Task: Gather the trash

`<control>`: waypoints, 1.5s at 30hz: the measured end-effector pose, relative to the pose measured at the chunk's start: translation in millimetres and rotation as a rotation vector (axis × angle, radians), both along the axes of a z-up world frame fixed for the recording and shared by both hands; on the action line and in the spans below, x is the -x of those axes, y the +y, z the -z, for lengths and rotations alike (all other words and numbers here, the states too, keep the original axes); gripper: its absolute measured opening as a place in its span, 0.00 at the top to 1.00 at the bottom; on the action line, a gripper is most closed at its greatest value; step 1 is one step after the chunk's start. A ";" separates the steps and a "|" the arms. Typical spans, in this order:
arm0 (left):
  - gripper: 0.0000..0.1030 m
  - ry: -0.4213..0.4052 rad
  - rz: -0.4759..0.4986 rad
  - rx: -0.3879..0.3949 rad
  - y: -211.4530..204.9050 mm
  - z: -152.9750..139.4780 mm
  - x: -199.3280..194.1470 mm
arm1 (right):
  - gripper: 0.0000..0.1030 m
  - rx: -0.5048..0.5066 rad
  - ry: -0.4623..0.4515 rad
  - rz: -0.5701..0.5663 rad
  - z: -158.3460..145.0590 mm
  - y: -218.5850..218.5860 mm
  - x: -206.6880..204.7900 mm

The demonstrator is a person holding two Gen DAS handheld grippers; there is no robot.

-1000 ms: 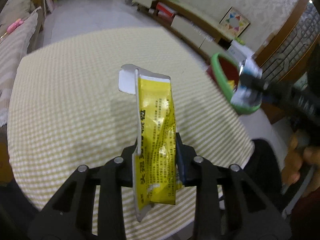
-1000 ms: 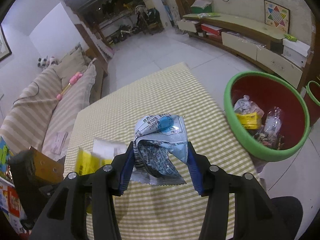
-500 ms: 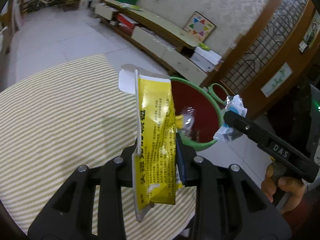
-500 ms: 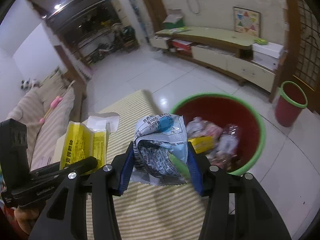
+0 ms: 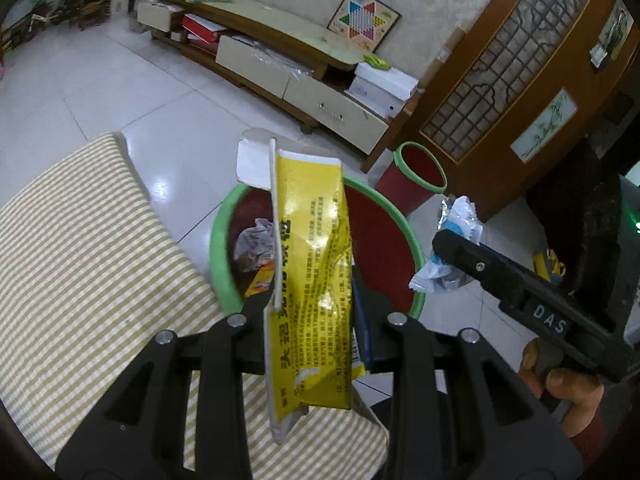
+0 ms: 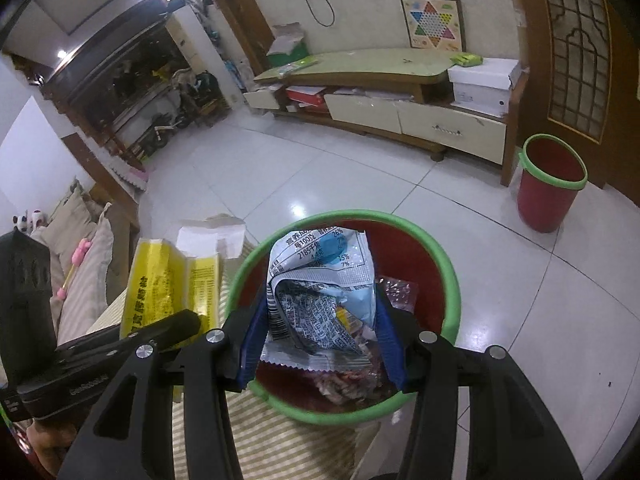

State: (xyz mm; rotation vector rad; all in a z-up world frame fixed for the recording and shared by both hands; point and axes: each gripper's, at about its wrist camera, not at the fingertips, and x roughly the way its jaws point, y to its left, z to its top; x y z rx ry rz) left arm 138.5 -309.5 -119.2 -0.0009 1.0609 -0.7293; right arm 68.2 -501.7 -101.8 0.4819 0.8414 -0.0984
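Left tongs: clamped tight on a flattened yellow carton, gripped at its lower half. The carton stands upright between the pads, its white torn flap at the top. The tongs angle steeply downward, tips over the near rim of the large bin.

Right tongs: closed partway on a crumpled silver-and-blue snack wrapper, pads pressing its two sides. They angle downward, and the wrapper hangs directly above the large bin's open mouth. In the left wrist view these tongs enter from the right of the large bin, with the person's hand wrapped round the handle.

Large bin: red inside, green rim, on the tiled floor against the bench edge. Already holds wrappers and other packets.

Bench: covered in a yellow-and-white striped cloth, to the left of the large bin in the left wrist view.

Small bin: same red and green, upright on the floor beyond the large bin, near a wooden door.

Low cabinet: along the wall beyond the large bin, a white box on its right end.
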 end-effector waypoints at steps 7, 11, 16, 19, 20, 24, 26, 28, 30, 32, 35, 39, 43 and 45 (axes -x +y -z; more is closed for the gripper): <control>0.45 -0.010 0.019 -0.035 -20.3 5.4 -8.4 | 0.38 0.006 0.005 0.016 10.4 -10.1 -14.8; 0.24 -0.039 -0.018 0.003 -9.9 -4.0 -8.4 | 0.34 0.019 0.010 0.025 11.2 -12.7 -19.4; 0.23 -0.124 -0.056 -0.006 15.2 -28.1 4.8 | 0.31 0.038 -0.013 0.028 1.0 -6.3 -14.6; 0.19 -0.141 -0.099 0.033 36.7 -44.3 12.5 | 0.29 0.056 0.002 0.017 -0.1 -1.7 -19.6; 0.18 -0.140 -0.111 0.054 45.3 -49.6 15.4 | 0.24 0.059 0.010 0.008 0.4 0.3 -22.6; 0.17 -0.153 -0.143 0.078 68.9 -64.5 25.7 | 0.19 0.134 0.028 -0.020 -1.4 16.3 -31.9; 0.17 -0.168 -0.150 0.078 80.1 -72.3 31.4 | 0.19 0.141 0.026 -0.017 -3.0 22.0 -33.0; 0.17 -0.181 -0.158 0.082 89.6 -78.4 36.6 | 0.19 0.133 0.027 -0.009 -3.1 27.3 -32.5; 0.17 -0.186 -0.159 0.087 97.0 -83.2 39.7 | 0.19 0.126 0.028 -0.006 -4.3 34.8 -30.9; 0.17 -0.193 -0.166 0.091 103.2 -86.3 42.5 | 0.19 0.130 0.024 -0.010 -7.4 42.8 -27.1; 0.14 -0.211 -0.185 0.098 115.5 -93.2 47.2 | 0.19 0.141 0.013 -0.007 -17.3 59.0 -16.2; 0.13 -0.222 -0.215 0.109 126.8 -99.0 49.7 | 0.15 0.134 -0.016 -0.008 -28.8 75.2 -1.1; 0.13 -0.213 -0.229 0.118 136.4 -97.9 51.6 | 0.14 0.139 -0.012 -0.033 -33.5 91.6 5.7; 0.13 -0.211 -0.241 0.123 141.8 -97.8 54.4 | 0.14 0.147 -0.021 -0.047 -39.2 100.8 10.6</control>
